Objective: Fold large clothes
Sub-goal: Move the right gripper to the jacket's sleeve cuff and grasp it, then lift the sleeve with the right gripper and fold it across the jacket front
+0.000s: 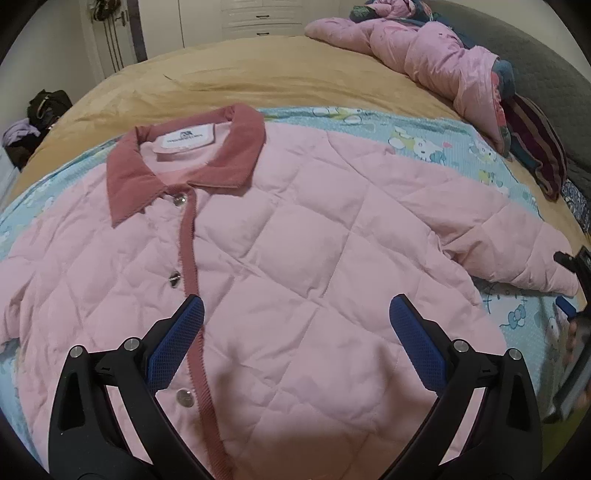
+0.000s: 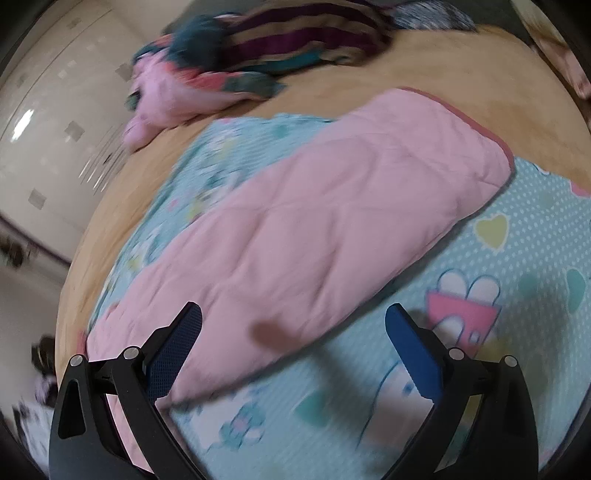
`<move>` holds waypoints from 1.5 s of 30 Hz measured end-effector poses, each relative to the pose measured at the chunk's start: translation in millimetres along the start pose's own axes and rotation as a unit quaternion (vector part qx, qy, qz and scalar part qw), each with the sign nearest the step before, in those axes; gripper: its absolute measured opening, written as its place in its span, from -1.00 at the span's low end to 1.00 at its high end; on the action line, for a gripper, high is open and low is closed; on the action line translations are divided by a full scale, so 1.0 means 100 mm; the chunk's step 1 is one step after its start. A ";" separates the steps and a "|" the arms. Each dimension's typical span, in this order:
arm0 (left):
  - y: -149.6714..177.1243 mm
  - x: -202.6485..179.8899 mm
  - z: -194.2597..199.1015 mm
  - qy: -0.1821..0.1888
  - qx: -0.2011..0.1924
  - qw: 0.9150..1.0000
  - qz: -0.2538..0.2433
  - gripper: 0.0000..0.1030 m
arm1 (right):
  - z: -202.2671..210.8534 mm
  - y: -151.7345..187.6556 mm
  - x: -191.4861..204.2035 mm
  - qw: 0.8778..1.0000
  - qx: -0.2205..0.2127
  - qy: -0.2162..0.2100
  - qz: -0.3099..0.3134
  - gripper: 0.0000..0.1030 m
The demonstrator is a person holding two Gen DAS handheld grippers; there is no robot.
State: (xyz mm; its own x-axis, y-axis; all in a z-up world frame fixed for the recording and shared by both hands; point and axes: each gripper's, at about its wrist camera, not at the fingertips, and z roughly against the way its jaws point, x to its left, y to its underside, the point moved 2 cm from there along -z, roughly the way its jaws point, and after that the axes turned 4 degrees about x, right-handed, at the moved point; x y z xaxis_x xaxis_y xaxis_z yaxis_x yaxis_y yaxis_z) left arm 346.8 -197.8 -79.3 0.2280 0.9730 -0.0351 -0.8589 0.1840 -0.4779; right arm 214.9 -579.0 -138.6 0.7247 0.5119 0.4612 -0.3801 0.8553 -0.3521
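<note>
A pink quilted jacket (image 1: 303,229) with a darker pink collar (image 1: 192,155) lies buttoned and face up on a teal cartoon-print sheet (image 1: 443,144). My left gripper (image 1: 295,314) is open and empty, hovering over the jacket's front just right of the button placket. The jacket's sleeve (image 2: 332,214) stretches out across the sheet (image 2: 517,258) in the blurred right wrist view. My right gripper (image 2: 293,319) is open and empty above the sleeve's near edge. It also shows in the left wrist view (image 1: 574,291) at the far right, near the sleeve end.
The sheet lies on a tan bedspread (image 1: 258,74). A pink duvet (image 1: 424,55) and striped dark clothes (image 1: 535,147) are heaped at the bed's far right. White drawers (image 1: 258,18) stand beyond the bed. A dark bag (image 1: 48,107) sits at the left.
</note>
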 end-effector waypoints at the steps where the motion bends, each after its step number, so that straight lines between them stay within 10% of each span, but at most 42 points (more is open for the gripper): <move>1: 0.00 -0.01 -0.02 0.002 0.001 1.000 -0.001 0.83 | -0.06 -0.05 -0.08 1.000 0.007 -0.001 -0.021 0.92; 9: -0.01 0.00 -0.10 0.005 0.014 1.000 0.005 0.83 | -0.23 -0.33 -0.39 0.991 -0.025 -0.046 -0.123 0.88; 12: -0.02 0.04 0.01 0.017 -0.002 1.000 0.012 0.83 | -0.26 -0.43 -0.45 0.988 -0.036 -0.055 -0.139 0.47; 14: -0.04 0.09 0.06 0.015 -0.008 1.000 0.020 0.83 | -0.29 -0.49 -0.54 0.985 -0.031 -0.073 -0.150 -0.14; 20: -0.08 0.25 0.22 0.022 -0.014 0.999 0.042 0.83 | -0.01 -0.57 -0.31 0.988 -0.061 -0.112 -0.087 -0.60; 45: -0.13 1.24 1.43 0.025 -0.093 0.988 0.122 0.83 | 1.61 -0.06 1.94 0.946 -0.149 -0.186 0.220 -0.70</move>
State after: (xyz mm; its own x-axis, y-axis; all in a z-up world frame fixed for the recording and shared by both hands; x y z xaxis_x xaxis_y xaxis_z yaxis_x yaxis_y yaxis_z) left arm 320.9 -60.0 47.7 0.0512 0.9766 -0.2090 -0.7934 -0.0873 -0.6024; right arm 264.9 -472.3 84.3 0.2605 0.8528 0.4527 -0.3777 0.5215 -0.7651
